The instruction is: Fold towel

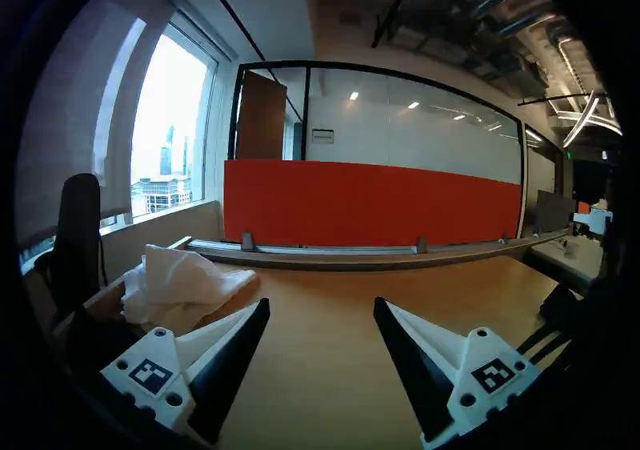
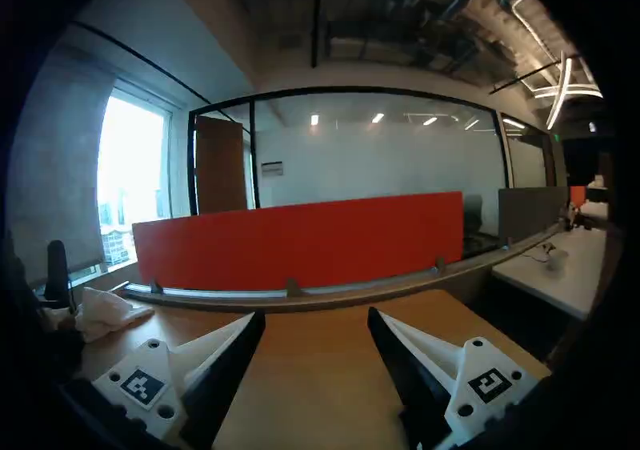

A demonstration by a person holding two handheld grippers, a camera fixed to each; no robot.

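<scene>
While both are being held low over the wooden counter [image 1: 328,386], the left gripper [image 1: 320,301] is being shown wide open with nothing between its fingers, and the right gripper [image 2: 315,312] is being shown open and empty too. Farther ahead, the white towel [image 1: 180,282] is being seen crumpled in a heap at the counter's far left corner, well apart from both grippers. A black chair back [image 1: 76,242] is being seen just beside it. Beyond, the counter's rear edge is being lined by a red partition [image 1: 368,206], with a window [image 1: 168,146] behind at left.
</scene>
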